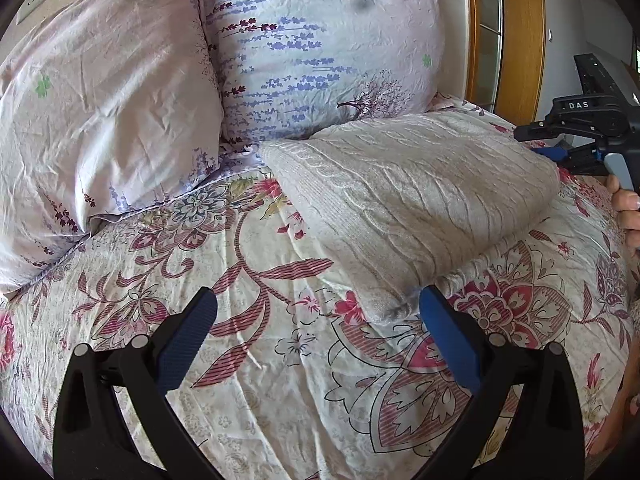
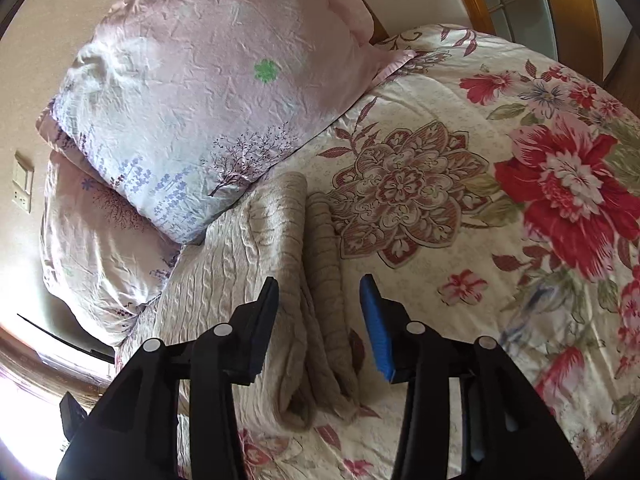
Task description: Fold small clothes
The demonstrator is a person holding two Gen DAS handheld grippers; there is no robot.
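Knitwear lies folded on the bed: a beige cable-knit sweater [image 1: 416, 200], soft and ribbed with raised braided cords, forming a thick, rounded rectangular pad on the floral quilt [image 1: 248, 360]. In the left wrist view it fills the span from centre toward 3 o'clock, its near corner dipping to the tip of the left gripper's blue right pad. The left gripper [image 1: 318, 312] stands wide open at 6 o'clock, its ridged blue pads on black plastic arms with bare quilt between them. At 3 o'clock a person's hand [image 1: 628, 208] holds the other black tool.

In the right wrist view the sweater [image 2: 240, 264] runs from centre toward 7 o'clock, its folded edge showing as plush rolled layers. The right gripper [image 2: 319, 292] is parted, pads clear of the fabric, with those rolled layers lying between and beneath them. The quilt [image 2: 480, 240] is smooth, creased cotton printed with red and pink blossoms. Two crinkled lilac pillows [image 2: 208, 92] with lavender sprigs lean at 11 o'clock, just behind the sweater.
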